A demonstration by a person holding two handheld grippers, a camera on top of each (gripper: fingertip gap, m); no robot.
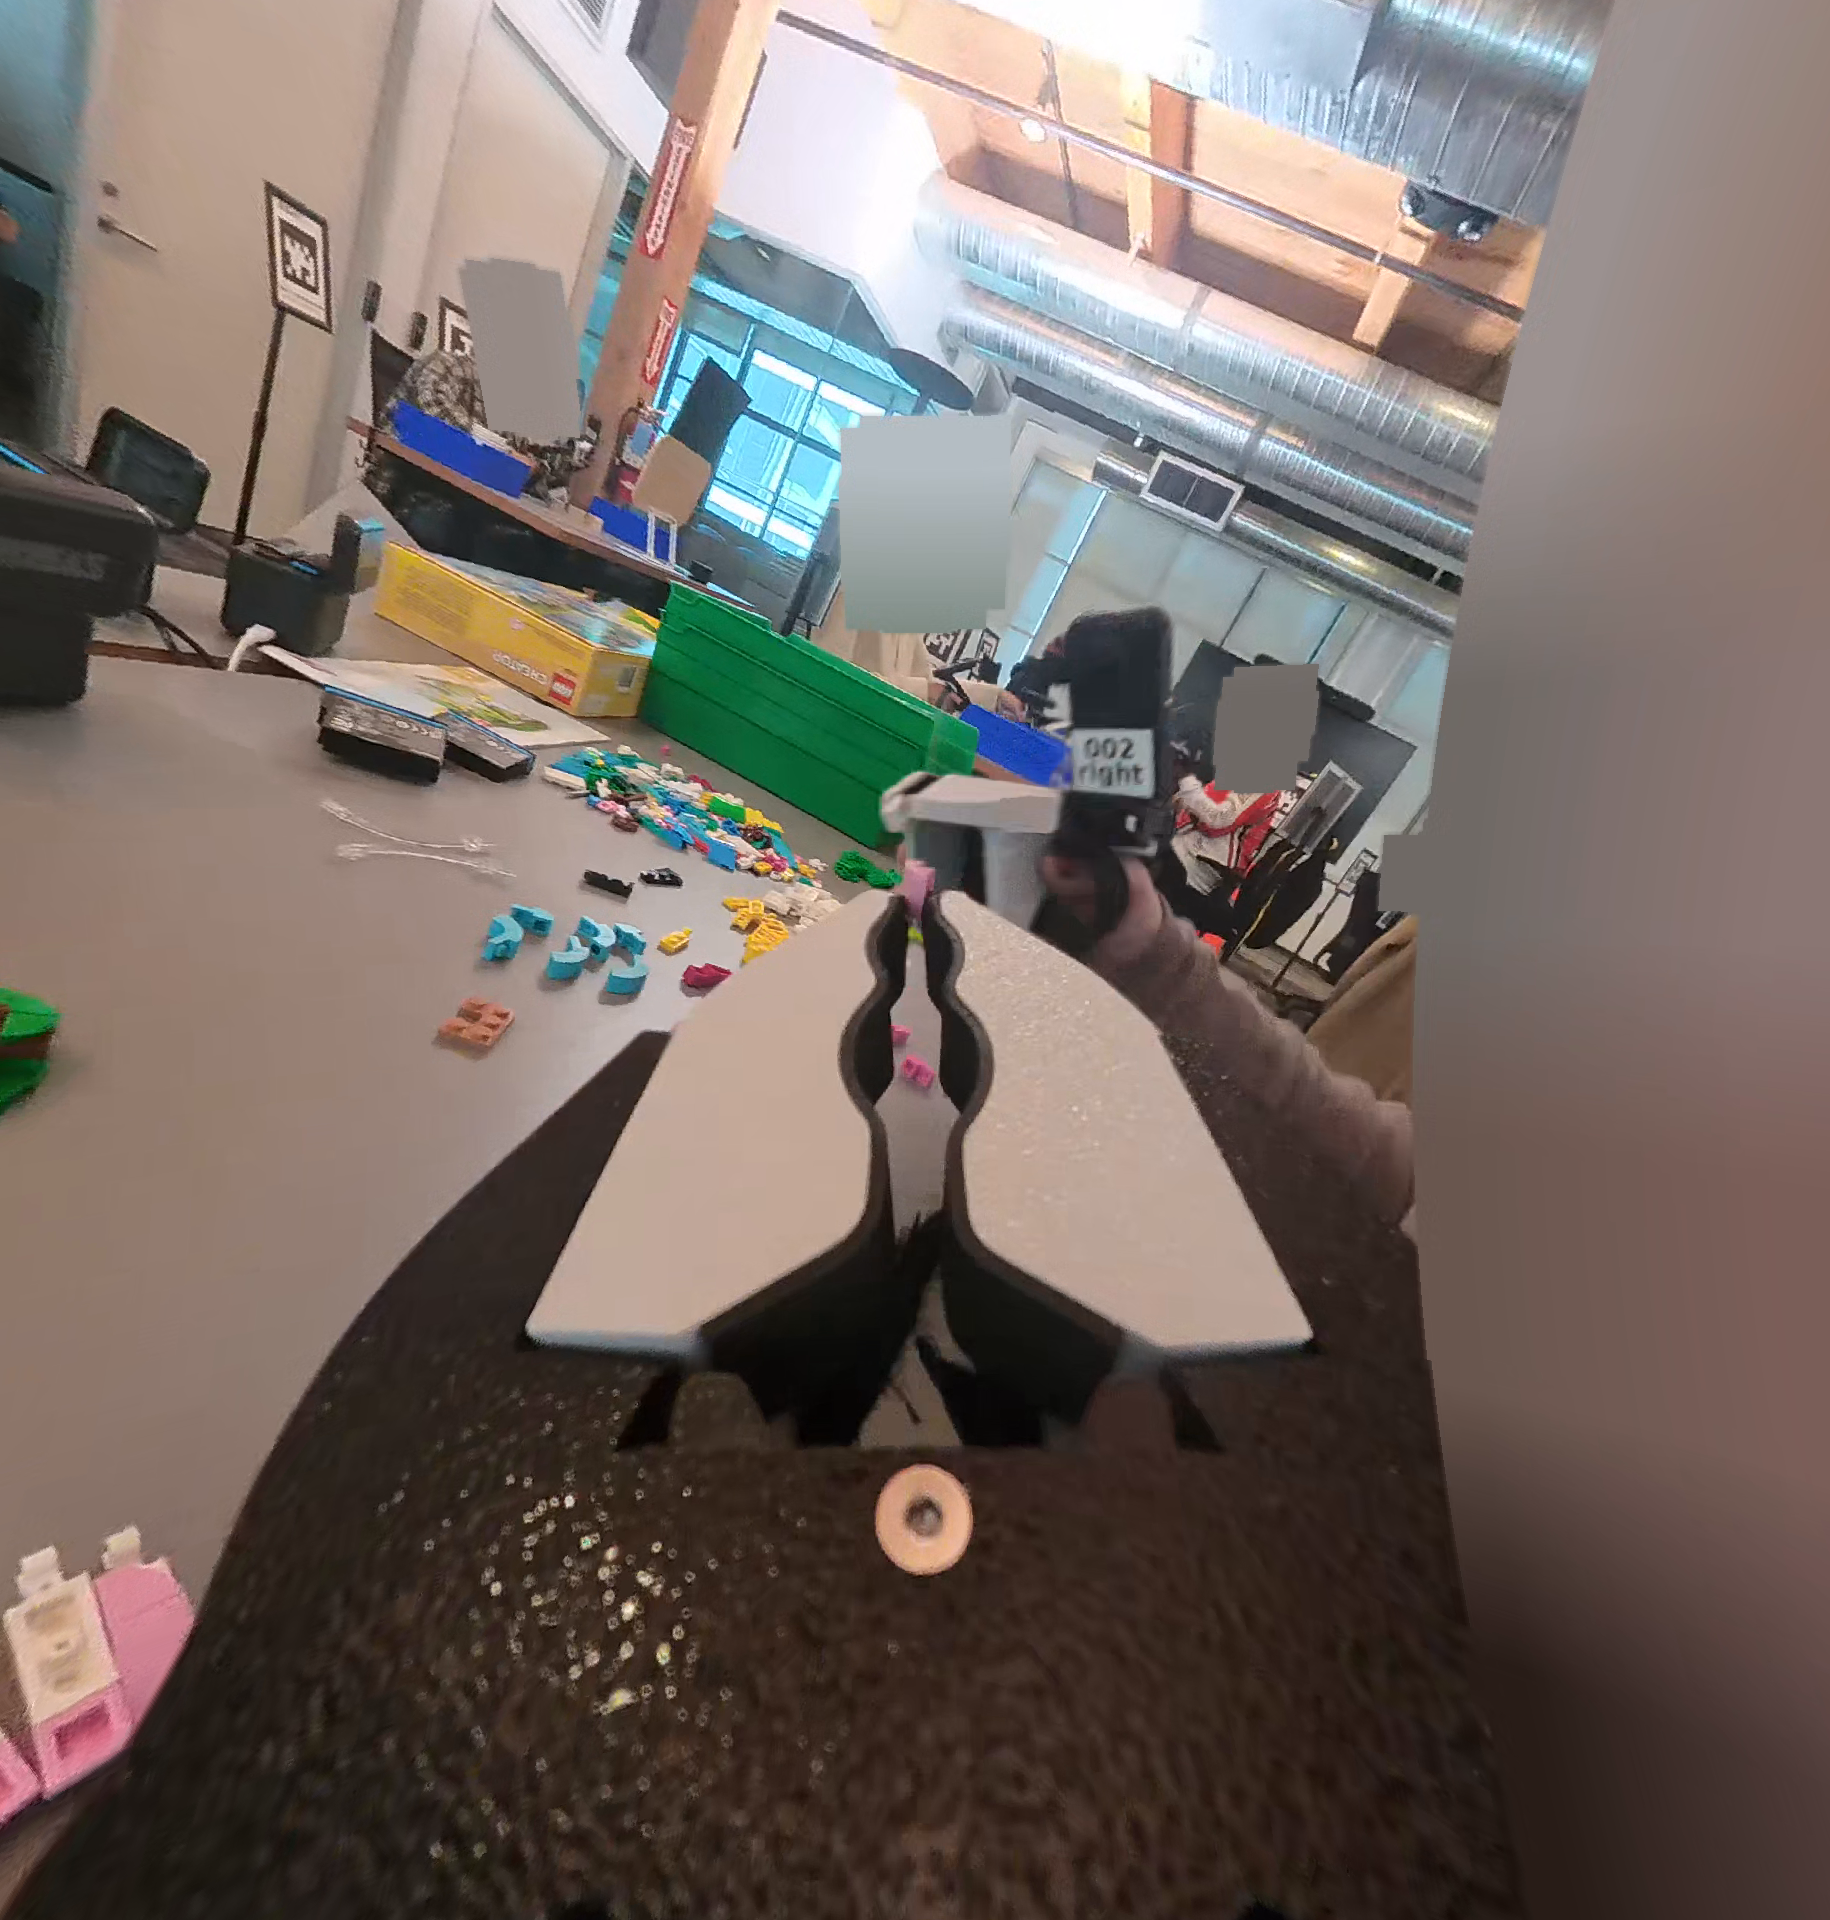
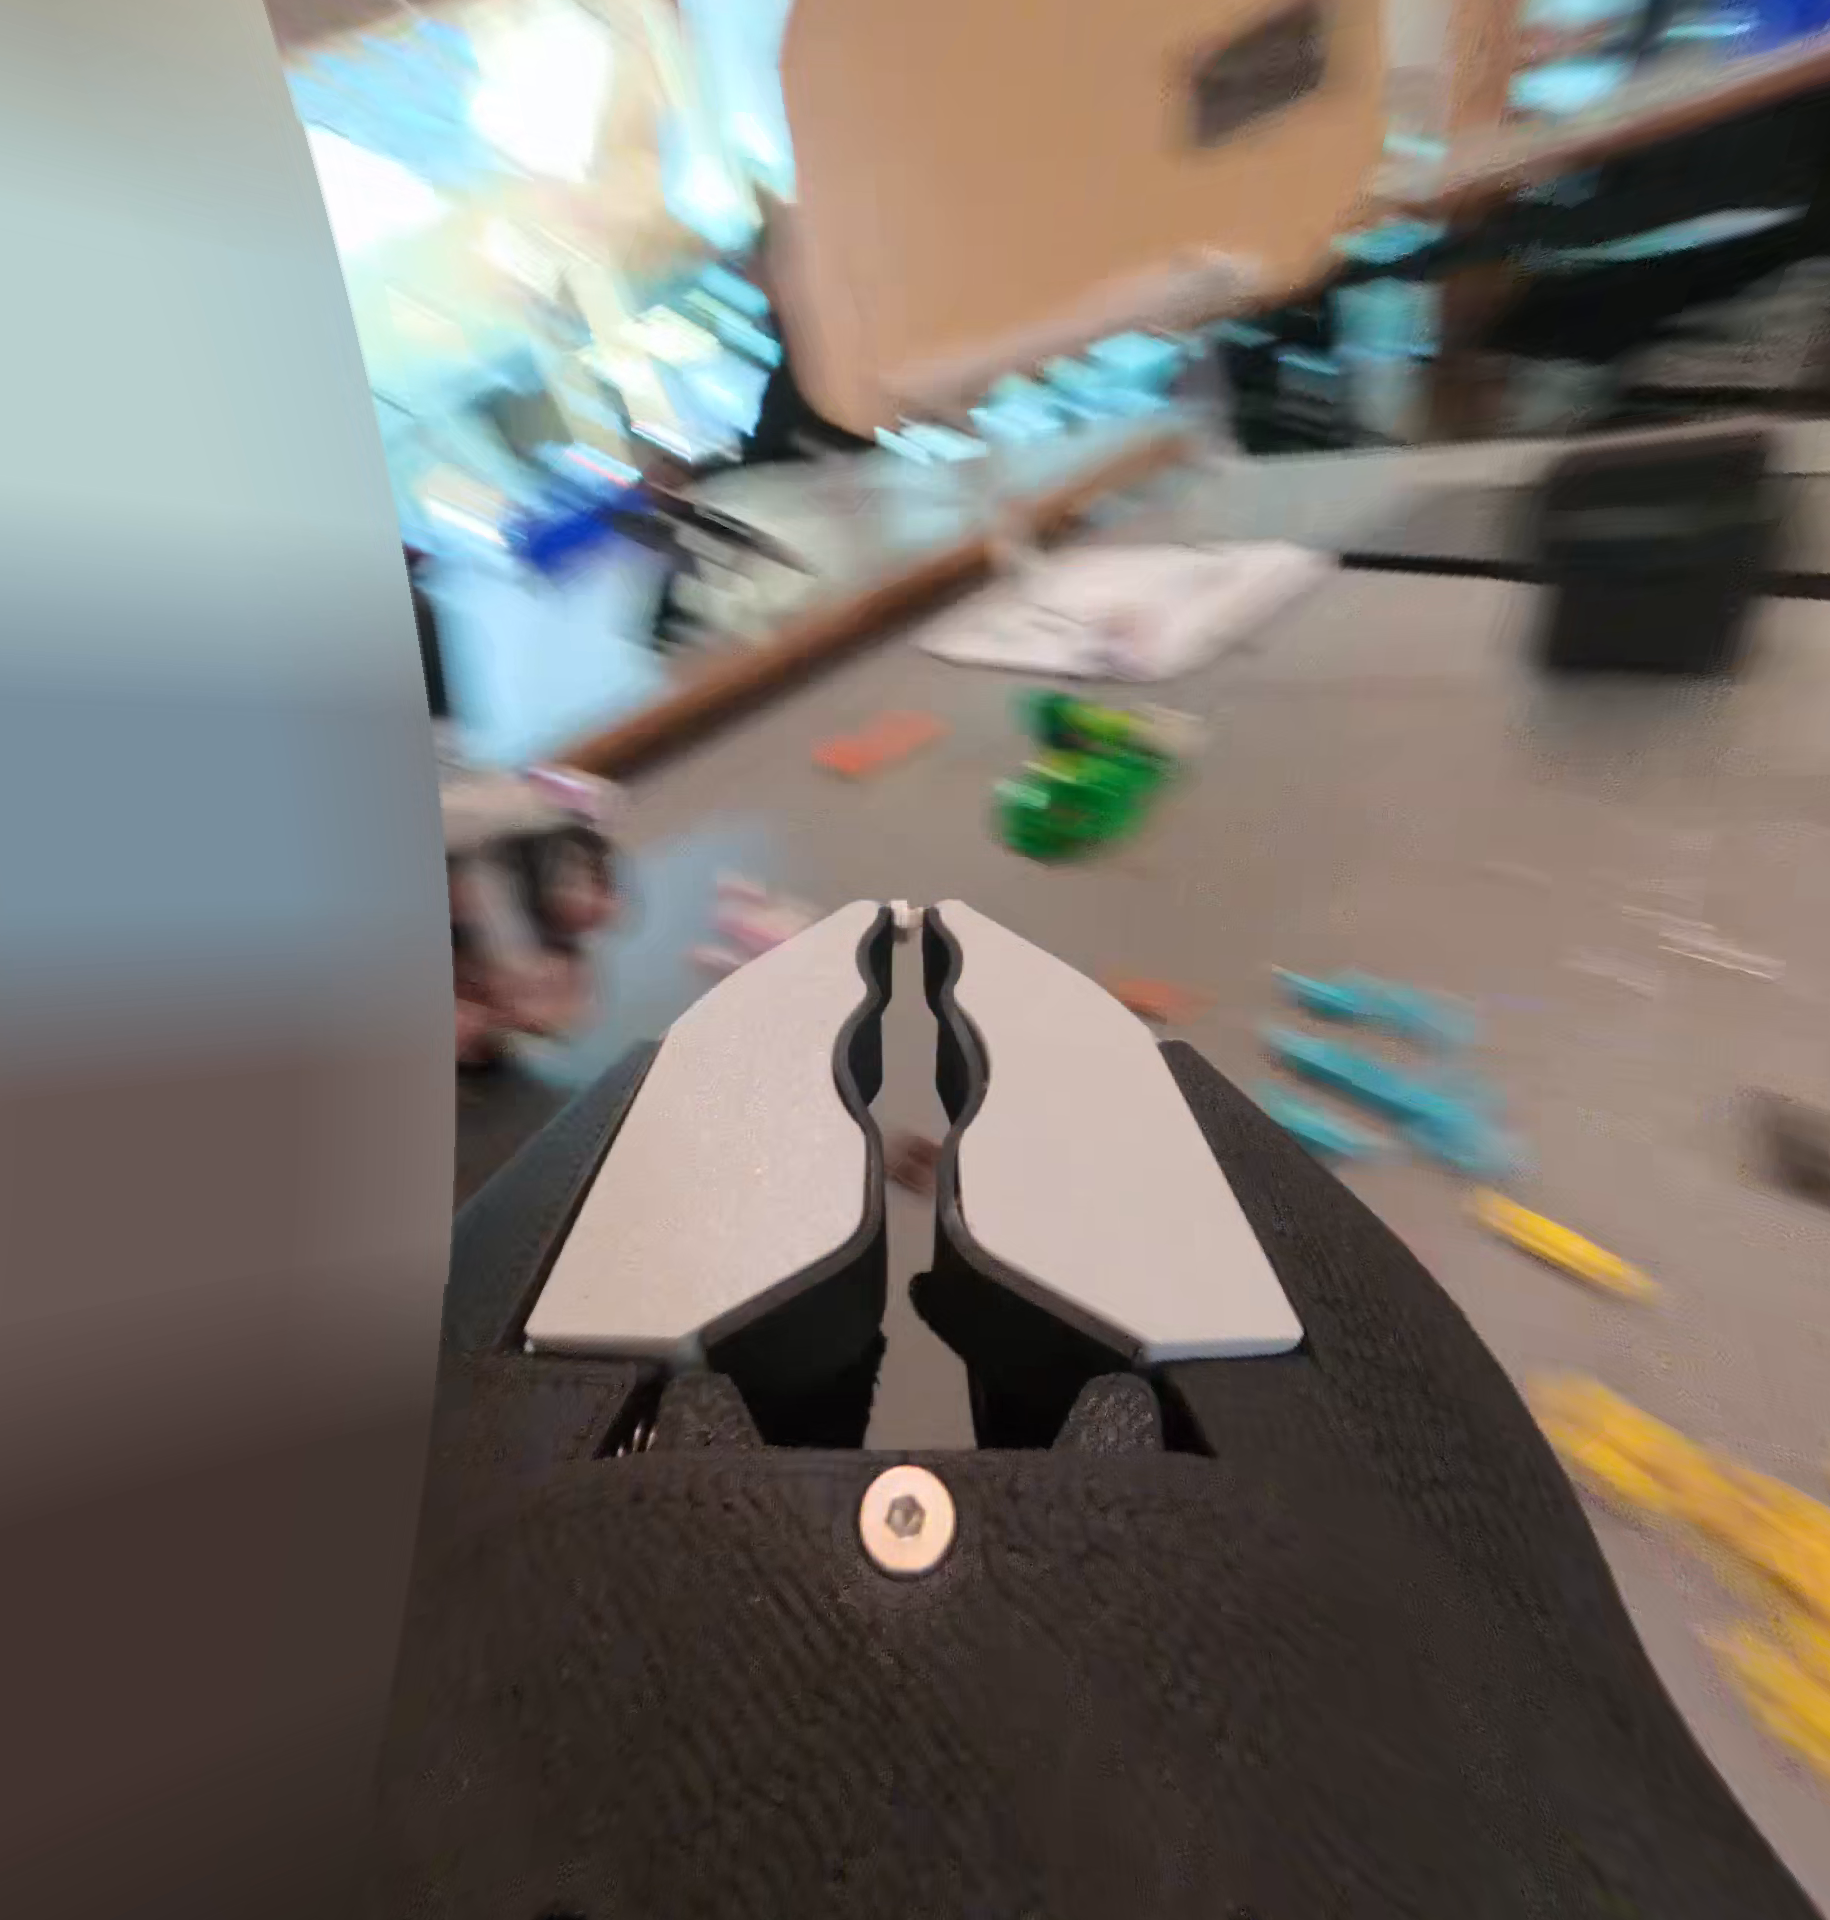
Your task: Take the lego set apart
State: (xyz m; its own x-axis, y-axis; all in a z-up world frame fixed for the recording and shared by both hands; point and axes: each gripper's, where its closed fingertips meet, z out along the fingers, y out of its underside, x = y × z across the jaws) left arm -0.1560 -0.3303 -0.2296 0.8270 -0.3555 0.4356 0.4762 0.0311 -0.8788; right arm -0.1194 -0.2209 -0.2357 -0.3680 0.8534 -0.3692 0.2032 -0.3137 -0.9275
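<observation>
Holding a small pink piece [image 1: 919, 885] pinched at its tips, the left gripper [image 1: 917, 914] is raised above the grey table [image 1: 215, 935]; the right gripper [image 2: 903, 916] nips a tiny white piece [image 2: 903, 914], jaws nearly closed. Separation appears mid-step, judging by loose bricks [image 1: 682, 810] already scattered; next, each piece needs releasing onto the table

This is a big open workshop or lab room. High up are wooden beams [image 1: 1191, 166] and shiny silver air pipes [image 1: 1202, 343]. Long work tables [image 1: 537, 509] hold blue bins [image 1: 454, 442]. A black-and-white square marker sign [image 1: 300, 249] stands on a pole. Tall windows [image 1: 786, 436] let in light.
</observation>
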